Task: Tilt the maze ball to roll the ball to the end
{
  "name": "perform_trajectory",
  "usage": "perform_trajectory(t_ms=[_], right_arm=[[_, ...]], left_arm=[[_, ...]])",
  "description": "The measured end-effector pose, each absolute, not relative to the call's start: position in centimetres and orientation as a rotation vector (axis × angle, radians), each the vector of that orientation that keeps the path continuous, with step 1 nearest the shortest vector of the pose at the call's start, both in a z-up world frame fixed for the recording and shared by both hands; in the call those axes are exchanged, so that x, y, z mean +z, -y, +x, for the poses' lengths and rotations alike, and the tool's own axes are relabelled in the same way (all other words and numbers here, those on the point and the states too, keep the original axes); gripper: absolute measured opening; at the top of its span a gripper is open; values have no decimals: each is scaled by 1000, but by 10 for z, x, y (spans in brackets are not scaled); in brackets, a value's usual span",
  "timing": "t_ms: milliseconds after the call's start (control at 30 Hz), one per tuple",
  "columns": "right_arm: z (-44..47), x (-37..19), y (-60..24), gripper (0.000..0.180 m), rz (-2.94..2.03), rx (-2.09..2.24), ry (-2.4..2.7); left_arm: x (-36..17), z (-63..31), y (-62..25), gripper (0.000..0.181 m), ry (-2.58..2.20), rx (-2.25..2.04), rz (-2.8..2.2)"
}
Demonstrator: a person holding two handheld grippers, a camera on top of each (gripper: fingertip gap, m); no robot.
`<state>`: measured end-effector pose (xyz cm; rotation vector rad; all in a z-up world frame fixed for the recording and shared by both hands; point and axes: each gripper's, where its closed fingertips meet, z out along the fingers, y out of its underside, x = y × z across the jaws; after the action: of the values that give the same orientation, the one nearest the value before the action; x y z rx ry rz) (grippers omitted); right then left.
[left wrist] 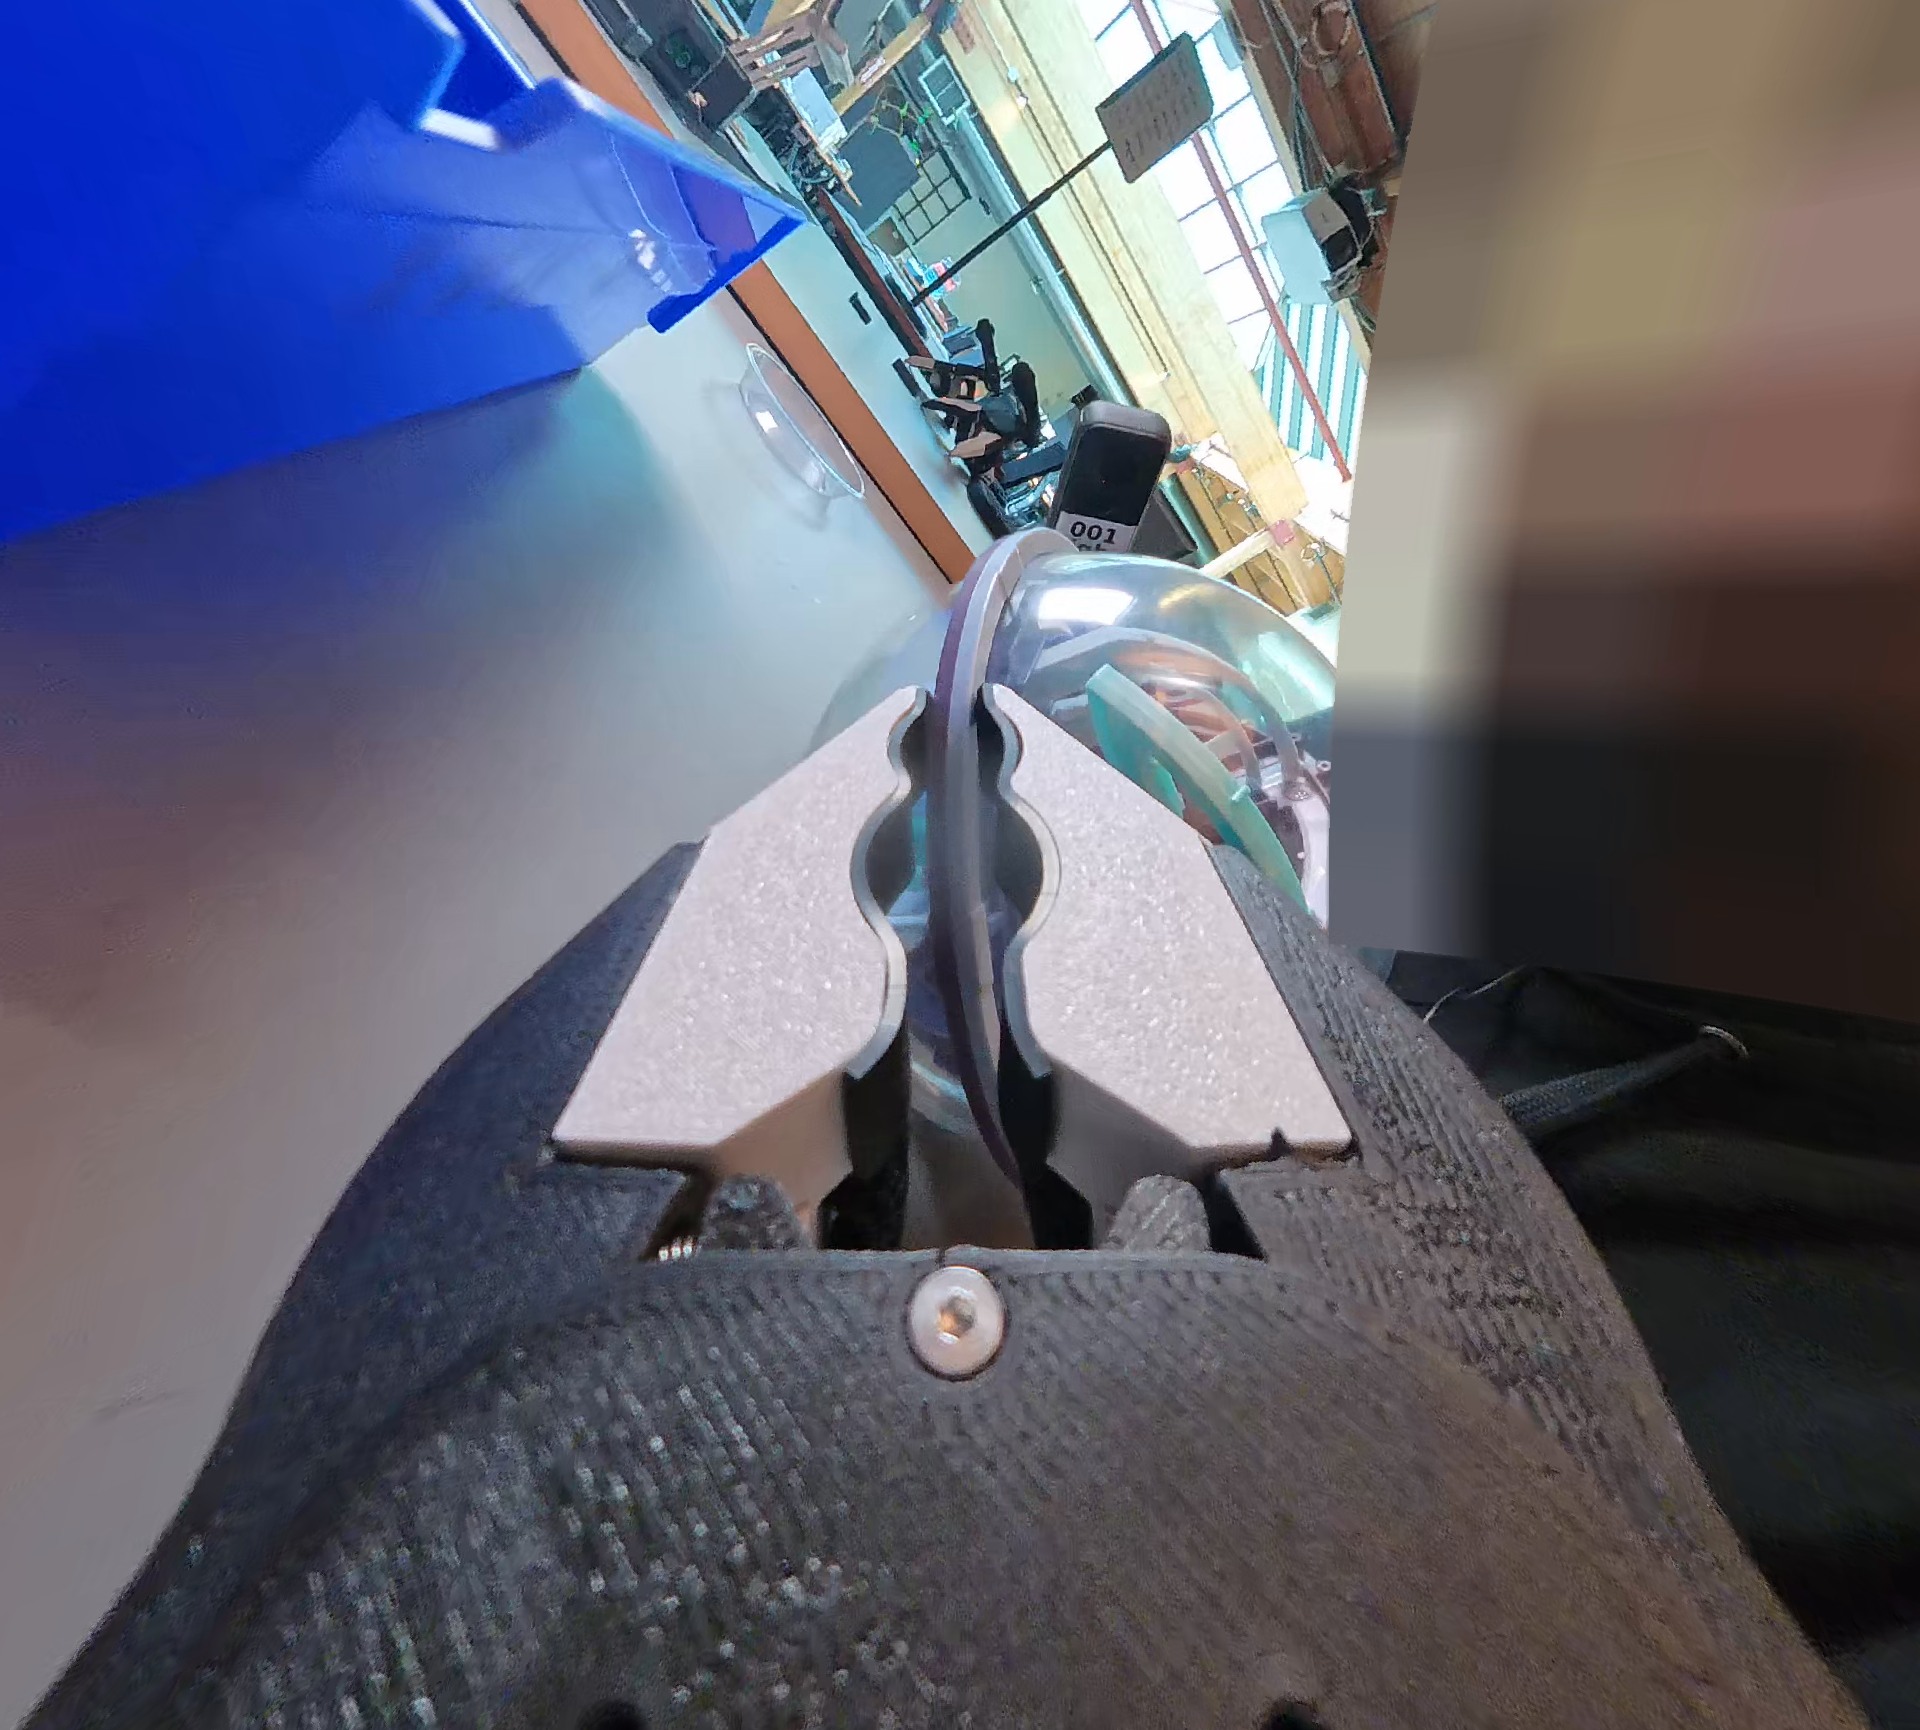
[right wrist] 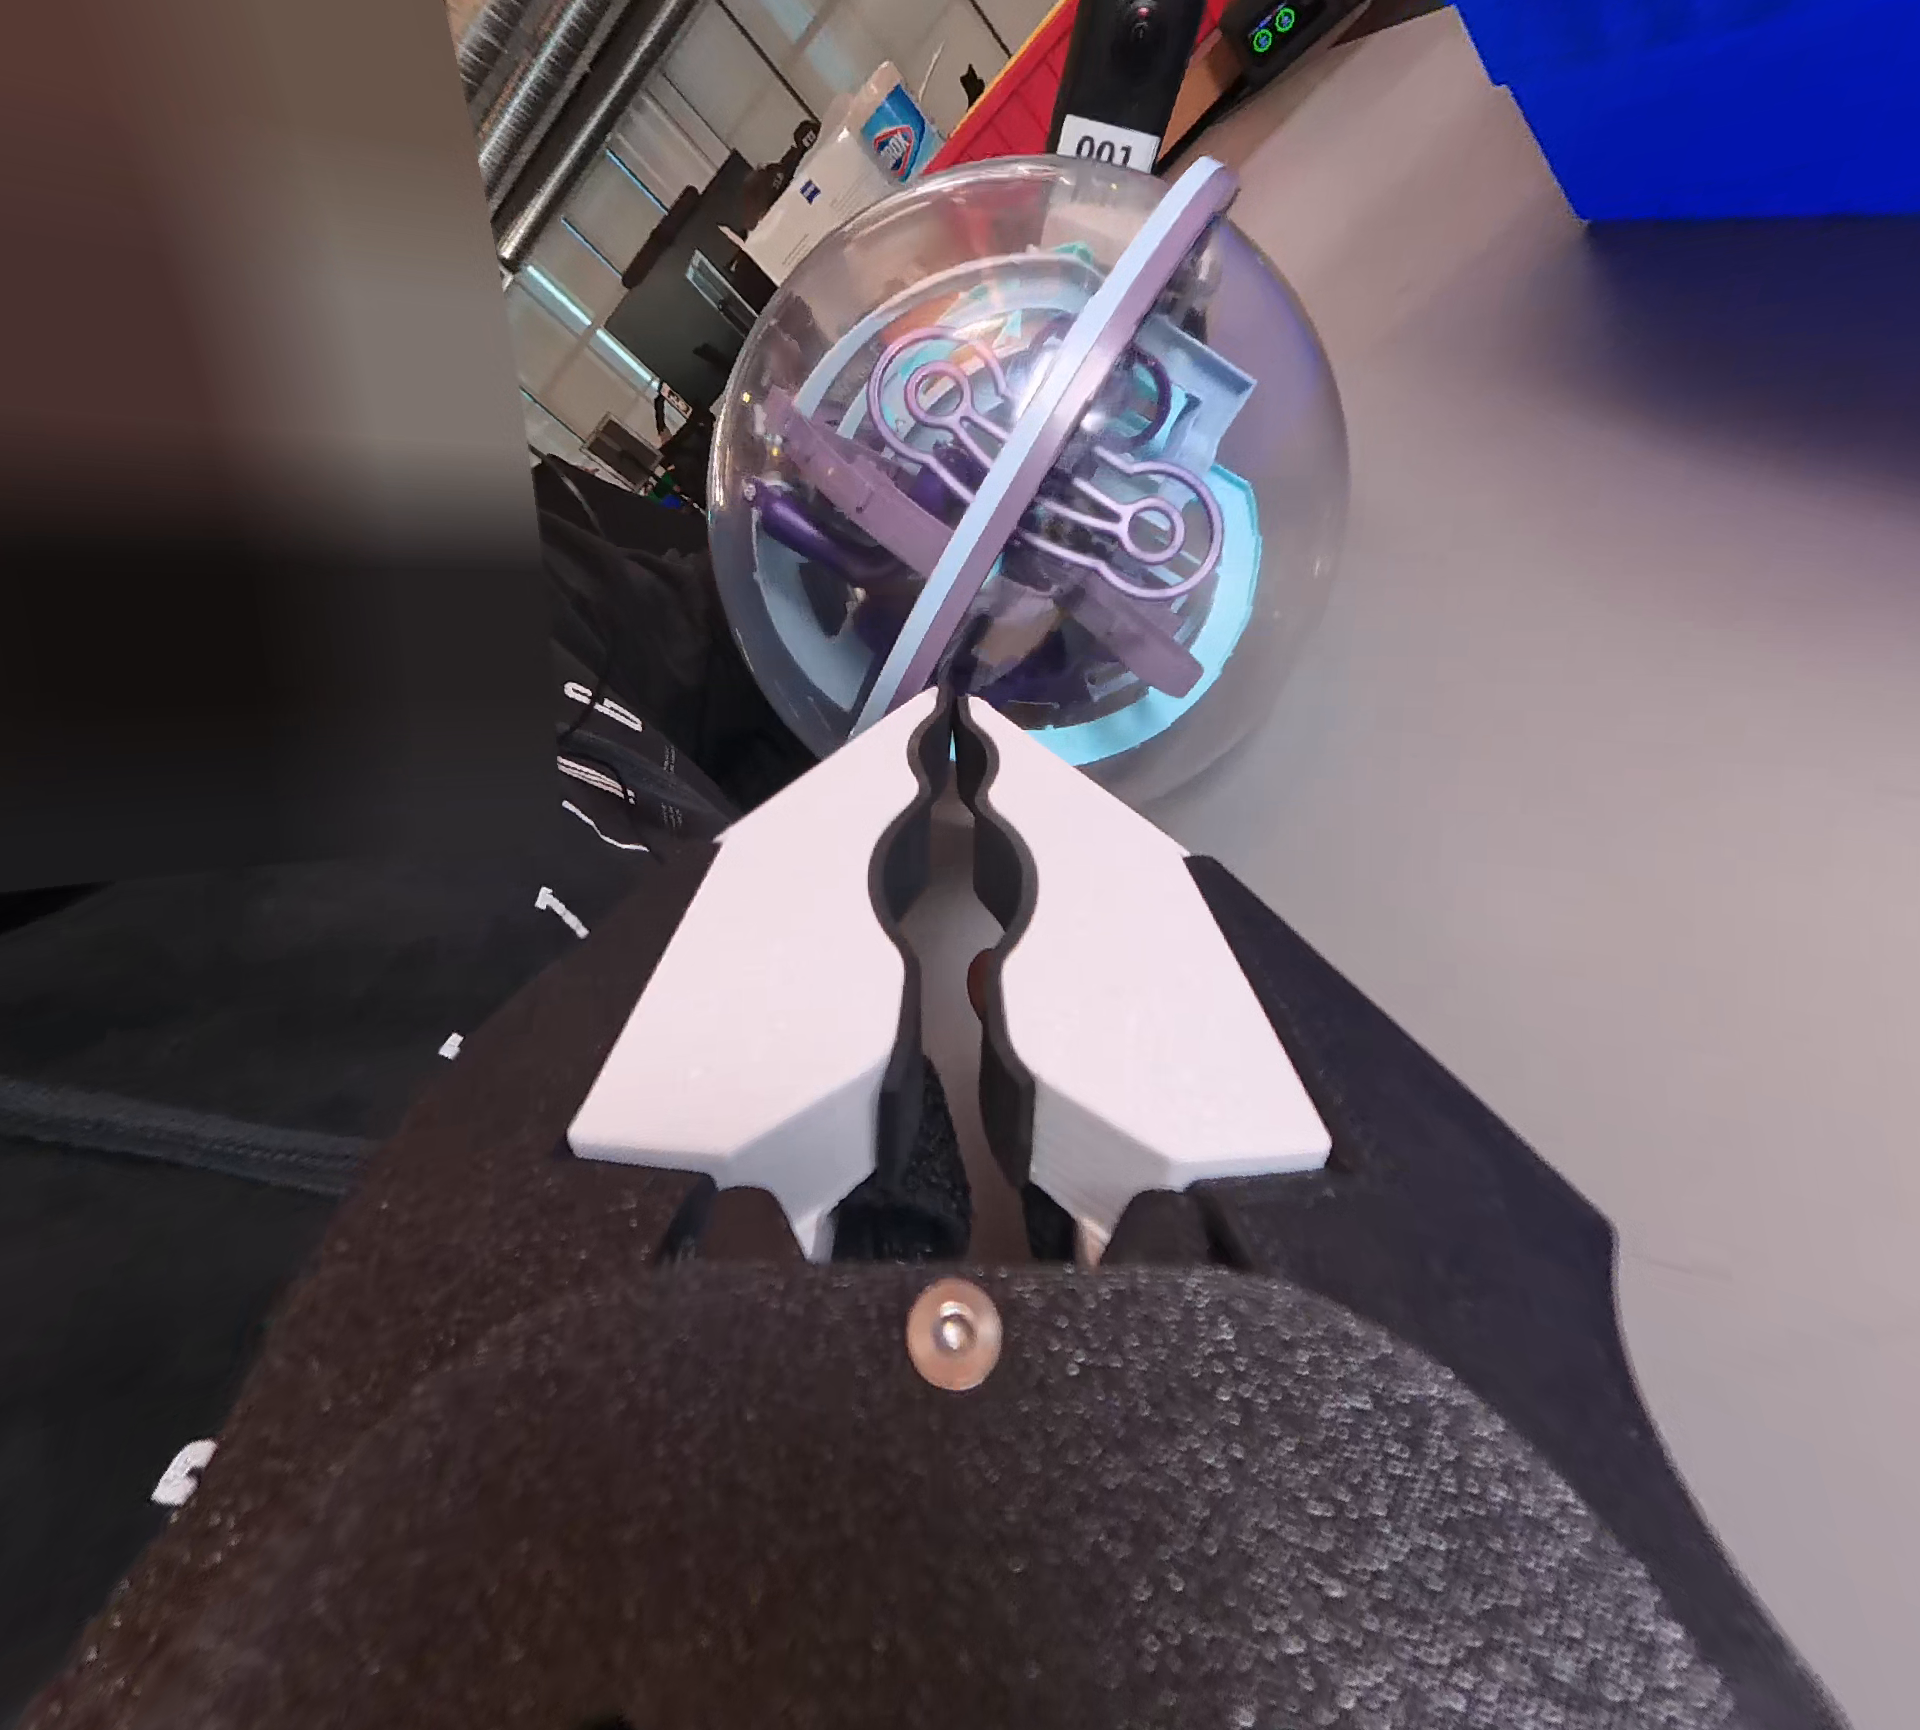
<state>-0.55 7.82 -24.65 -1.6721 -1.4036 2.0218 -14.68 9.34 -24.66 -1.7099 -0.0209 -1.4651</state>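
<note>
The maze ball (right wrist: 1029,475) is a clear sphere with purple and teal tracks inside and a lilac ring (right wrist: 1049,454) around its middle. It is held tilted just above the grey table (right wrist: 1558,745). My right gripper (right wrist: 954,706) is shut, its tips pinching the ring's lower edge. In the left wrist view the maze ball (left wrist: 1153,672) sits just past my left gripper (left wrist: 954,709), which is shut on the ring (left wrist: 964,807) running between its fingers. I cannot pick out the small ball inside.
A blue bin (left wrist: 260,174) stands on the table (left wrist: 416,849) and also shows in the right wrist view (right wrist: 1714,18). A clear dish (left wrist: 800,433) lies near the far edge. A black camera (right wrist: 1132,59) stands behind the ball, a black device (right wrist: 1283,23) beside it. A person's dark clothing (right wrist: 312,953) is close by.
</note>
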Motion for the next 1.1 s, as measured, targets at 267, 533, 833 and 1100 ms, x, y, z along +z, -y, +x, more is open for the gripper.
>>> perform_trajectory(t_ms=[267,533,833,1100], right_arm=[[2,-236,-84,13,-1608,2021,1420],[2,-239,-79,9,-1623,2001,1457],[2,-247,-69,7,-1651,2010,1500],[0,-249,-72,6,-1697,2049,1438]], left_arm=[[-243,-141,-95,6,-18,-1469,-1696],[-239,-135,-99,7,-53,-1462,-1700],[-230,-133,-101,7,-78,-1416,-1693],[-215,-146,-105,18,-72,-1275,-1629]])
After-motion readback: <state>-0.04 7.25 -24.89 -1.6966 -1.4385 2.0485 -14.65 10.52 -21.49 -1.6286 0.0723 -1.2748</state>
